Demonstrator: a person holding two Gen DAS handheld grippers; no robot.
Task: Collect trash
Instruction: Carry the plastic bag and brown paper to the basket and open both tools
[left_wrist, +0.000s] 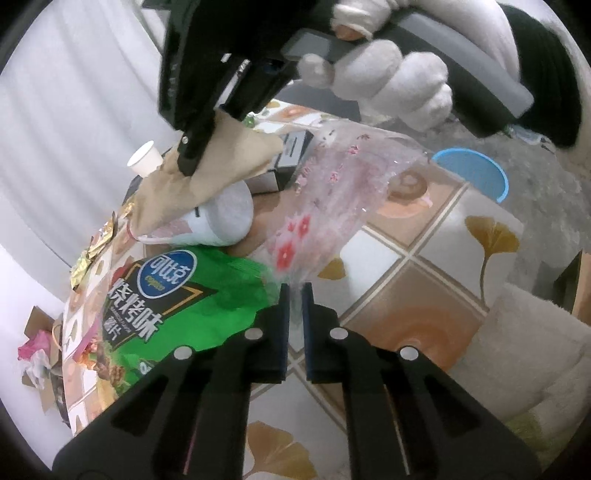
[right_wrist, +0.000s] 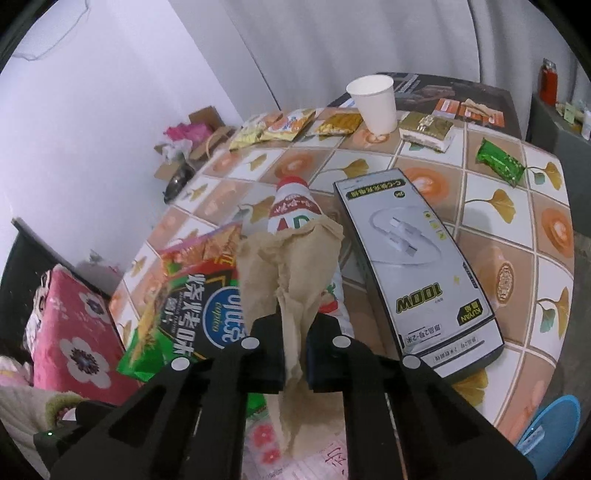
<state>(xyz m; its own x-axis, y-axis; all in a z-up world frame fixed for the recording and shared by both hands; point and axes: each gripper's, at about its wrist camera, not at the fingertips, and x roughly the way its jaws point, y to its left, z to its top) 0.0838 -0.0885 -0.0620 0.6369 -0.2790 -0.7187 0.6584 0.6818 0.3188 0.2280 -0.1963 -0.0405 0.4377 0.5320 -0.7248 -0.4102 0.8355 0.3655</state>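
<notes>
Jaws of the left gripper (left_wrist: 295, 295) pinch the near corner of a clear flowered plastic bag (left_wrist: 325, 206), probably to hold it open, while the right gripper (right_wrist: 295, 328) clamps crumpled brown paper (right_wrist: 291, 266) lifted above the green chip bag (left_wrist: 184, 302) on the tiled table (left_wrist: 424, 258)

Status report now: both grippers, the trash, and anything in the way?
Left gripper shut on clear flowered bag. Right gripper shut on brown paper. Blue bin beyond table edge. Green chip bag, bottle close underneath.
</notes>
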